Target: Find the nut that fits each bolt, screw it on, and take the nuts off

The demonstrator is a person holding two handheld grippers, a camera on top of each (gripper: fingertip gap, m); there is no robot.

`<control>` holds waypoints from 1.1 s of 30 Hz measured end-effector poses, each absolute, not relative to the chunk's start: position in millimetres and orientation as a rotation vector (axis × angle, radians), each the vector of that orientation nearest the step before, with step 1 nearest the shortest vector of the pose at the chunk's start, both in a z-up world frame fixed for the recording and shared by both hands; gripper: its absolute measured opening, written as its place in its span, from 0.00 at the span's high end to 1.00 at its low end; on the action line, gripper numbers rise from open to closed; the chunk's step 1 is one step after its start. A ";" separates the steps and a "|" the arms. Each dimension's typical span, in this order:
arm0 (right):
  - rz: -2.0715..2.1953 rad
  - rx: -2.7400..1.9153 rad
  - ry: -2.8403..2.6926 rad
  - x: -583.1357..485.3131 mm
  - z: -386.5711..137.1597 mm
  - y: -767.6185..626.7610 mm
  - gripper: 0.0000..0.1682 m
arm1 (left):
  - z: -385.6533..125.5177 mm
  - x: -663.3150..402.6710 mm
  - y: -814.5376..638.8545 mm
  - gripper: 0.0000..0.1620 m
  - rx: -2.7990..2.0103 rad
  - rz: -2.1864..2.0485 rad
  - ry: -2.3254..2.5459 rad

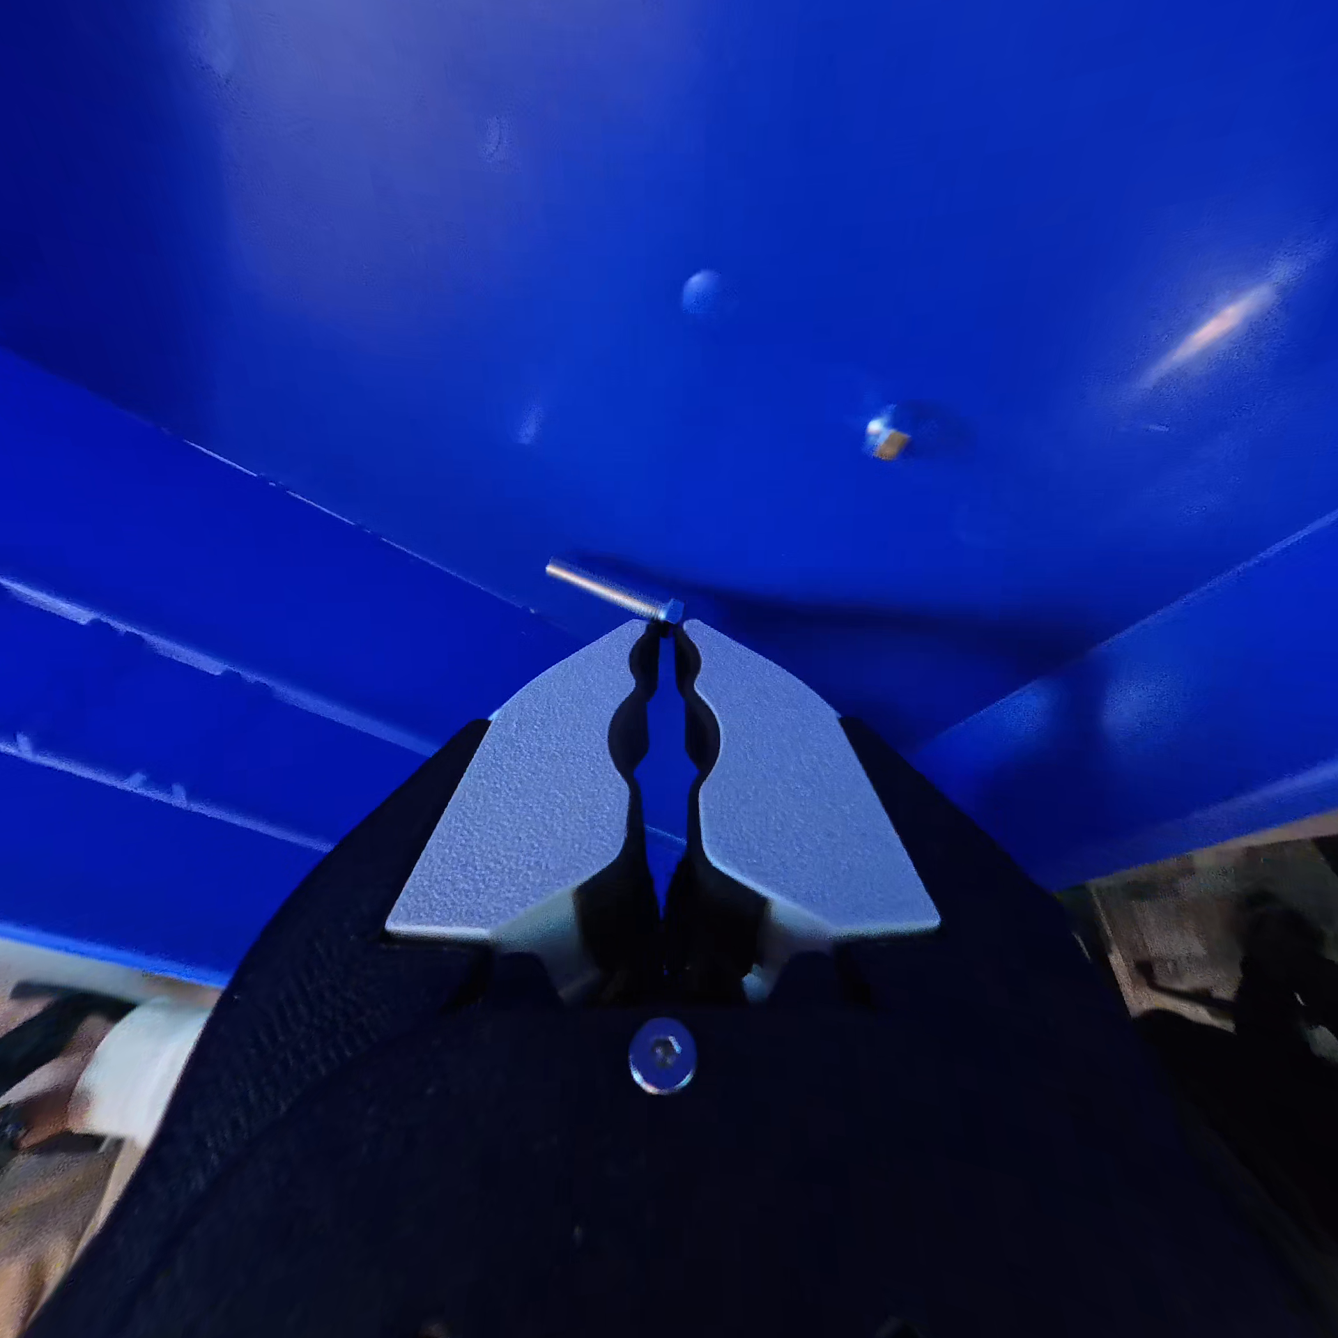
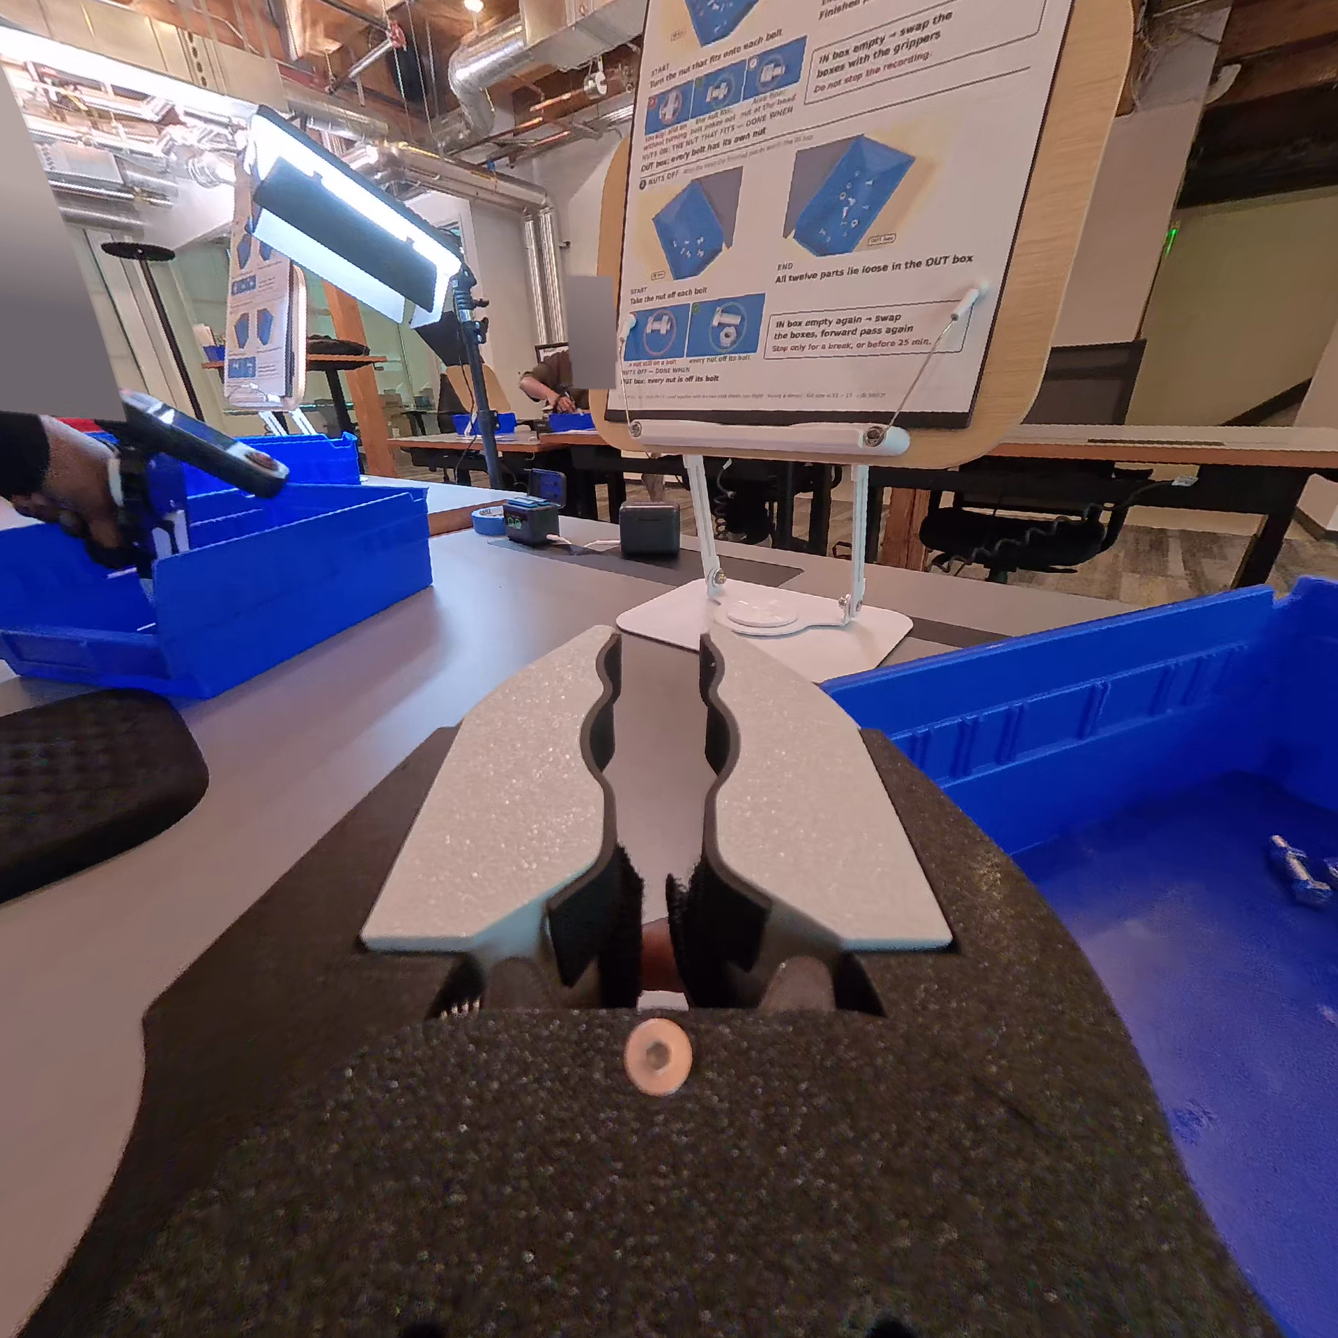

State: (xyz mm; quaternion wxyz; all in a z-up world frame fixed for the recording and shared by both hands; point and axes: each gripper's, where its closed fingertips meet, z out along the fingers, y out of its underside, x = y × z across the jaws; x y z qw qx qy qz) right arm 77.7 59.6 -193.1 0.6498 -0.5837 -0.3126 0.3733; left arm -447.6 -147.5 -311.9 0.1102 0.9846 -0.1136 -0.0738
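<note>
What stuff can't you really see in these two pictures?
- Left wrist view: whether the left gripper really pinches the bolt; its fingertips cover the bolt's head.
- Left wrist view: the small metal piece farther in the bin is too blurred to name.
- Right wrist view: the metal parts in the right blue bin are cut off by the picture's right edge.

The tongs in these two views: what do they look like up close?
Each pair of tongs, left and right, has two pale grey, grainy fingers with wavy dark inner edges. They sit in a black textured body with one round silver screw at its middle. No cables show. The person's hand wears a dark cuff.
</note>
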 end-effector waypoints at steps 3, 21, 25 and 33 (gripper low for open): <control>0.840 -1.329 -0.716 76.7 -194.0 59.3 0.88 | -304.0 -441.6 -146.7 0.97 2.968 -0.209 -0.359; 0.838 -1.365 -0.897 47.7 -206.0 42.6 0.88 | -153.5 -274.6 -57.3 0.97 3.844 -1.451 -1.455; 0.966 -1.341 -0.985 20.3 -197.1 19.8 0.87 | -151.6 -205.7 -57.3 0.97 3.719 -1.654 -1.981; 1.317 -1.212 -1.180 -43.7 -174.0 -40.3 0.85 | -185.6 -116.4 -62.4 0.97 3.440 -1.512 -2.701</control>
